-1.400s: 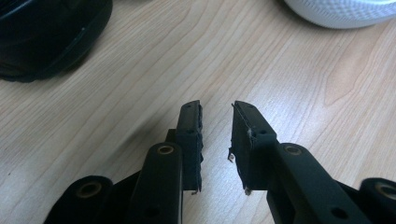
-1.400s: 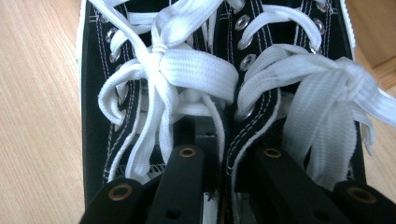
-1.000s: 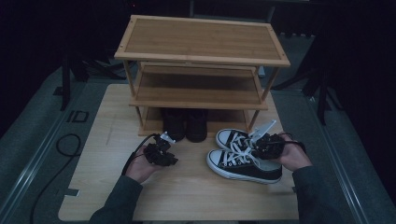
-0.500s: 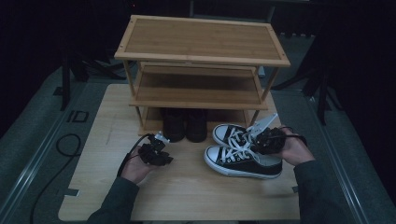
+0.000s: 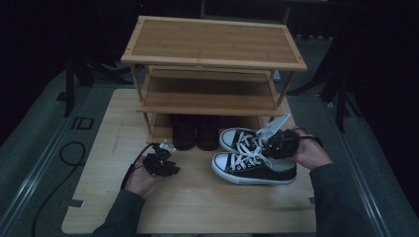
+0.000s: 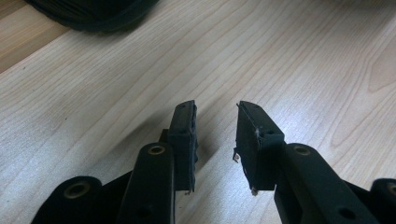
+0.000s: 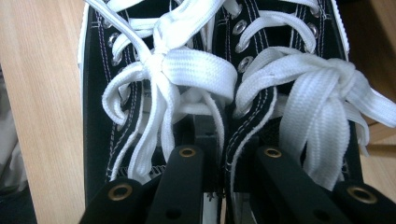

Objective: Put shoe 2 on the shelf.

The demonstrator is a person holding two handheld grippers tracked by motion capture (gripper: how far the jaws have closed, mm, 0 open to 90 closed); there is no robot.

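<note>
A pair of black canvas sneakers [image 5: 249, 168] with white laces and soles hangs just above the wooden board [image 5: 197, 202], right of centre. My right gripper [image 5: 267, 147] is shut on the pair, pinching the two inner collars together. In the right gripper view its jaws [image 7: 224, 135] reach down between the laced shoes [image 7: 140, 93]. My left gripper [image 5: 165, 152] hovers low over the board at the left. Its jaws [image 6: 215, 109] stand open with nothing between them and have just been opening.
A three-tier bamboo shoe rack [image 5: 212, 47] stands at the back of the board. A pair of black boots [image 5: 195, 131] sits under its lowest shelf; one boot's edge [image 6: 93, 14] lies ahead of my left gripper. A black cable [image 5: 64, 153] trails off the left.
The right hand has lifted the sneaker pair slightly and shifted it a little left. The left hand has stayed in place.
</note>
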